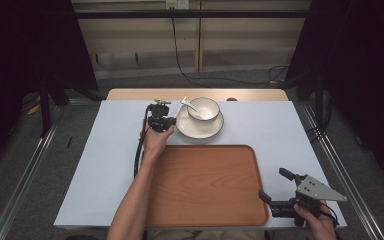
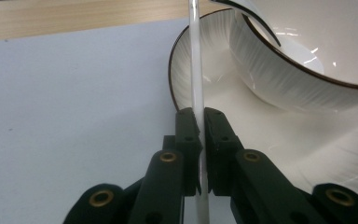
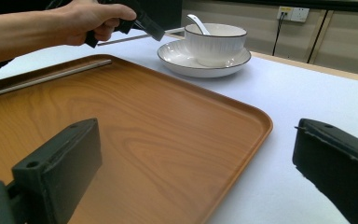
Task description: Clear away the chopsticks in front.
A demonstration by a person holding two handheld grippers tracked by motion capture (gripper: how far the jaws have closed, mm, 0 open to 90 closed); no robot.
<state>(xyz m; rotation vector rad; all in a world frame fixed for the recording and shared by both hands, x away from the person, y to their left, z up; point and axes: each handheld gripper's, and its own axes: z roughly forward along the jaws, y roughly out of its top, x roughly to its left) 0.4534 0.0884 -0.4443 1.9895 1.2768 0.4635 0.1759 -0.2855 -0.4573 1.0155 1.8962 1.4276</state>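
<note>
**Left tongs pinch the spoon handle at the bowl; right tongs wait by the tray**

The left tongs (image 2: 200,140) are pressed together on the thin white handle of the spoon (image 2: 196,60), and the left gripper view shows the handle running straight up between the pads. Gripping it edge-on like this likely keeps the slim handle from twisting as it is lifted. The spoon's scoop end rests inside the bowl (image 1: 203,108), leaning out over the rim toward 10 o'clock, which is where the left tongs (image 1: 167,117) meet it in the high view.

The bowl stands on a plate (image 1: 200,129) at 12 o'clock on the bench (image 1: 115,145), just beyond the far edge of the wooden tray (image 1: 205,185). The tray lies bare in the middle of the bench, probably as the place the tableware is to go.

The right tongs (image 1: 272,187) are spread wide and hold nothing, hovering at 4 o'clock beside the tray's right corner. In the right gripper view the jaws stand well apart with the tray (image 3: 168,140) between them. Kept there, they are clear of the left arm and close to the tray's rim, should it need steadying.
</note>
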